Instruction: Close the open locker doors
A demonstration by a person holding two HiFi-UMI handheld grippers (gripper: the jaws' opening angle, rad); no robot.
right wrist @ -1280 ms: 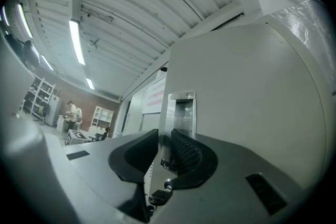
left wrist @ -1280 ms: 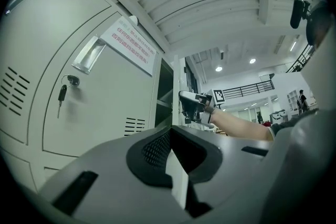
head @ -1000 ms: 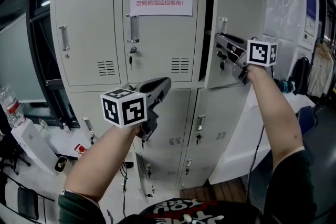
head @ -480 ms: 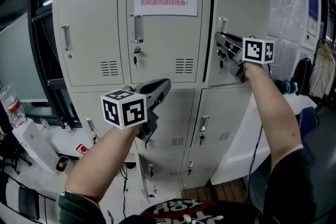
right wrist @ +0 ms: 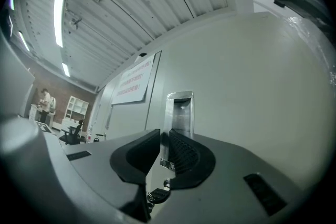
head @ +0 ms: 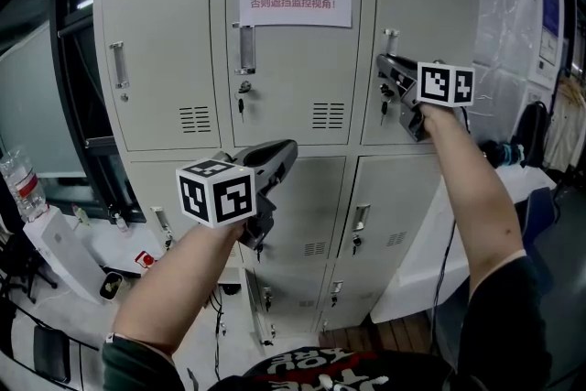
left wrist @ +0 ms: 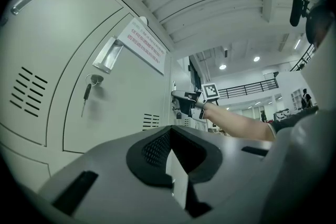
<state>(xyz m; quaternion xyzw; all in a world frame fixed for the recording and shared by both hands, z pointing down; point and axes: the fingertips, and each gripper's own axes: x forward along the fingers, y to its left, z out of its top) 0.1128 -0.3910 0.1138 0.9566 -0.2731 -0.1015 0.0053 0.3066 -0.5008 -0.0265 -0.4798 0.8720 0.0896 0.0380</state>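
Left gripper (head: 287, 149), fingers released and empty, hung before the locker (head: 165, 59), touching no door. Below and left of its fingers a lower door (head: 162, 224) apparently stood ajar, with a bottom door (head: 249, 302) ajar beneath the fingers; both were judged left to shut. Right gripper (head: 385, 73), fingers narrowly apart after just closing, clamped nothing. Its tips were at the handle (head: 391, 41) of the top-right door (head: 430, 23), which lay nearly flush and was judged all but done.
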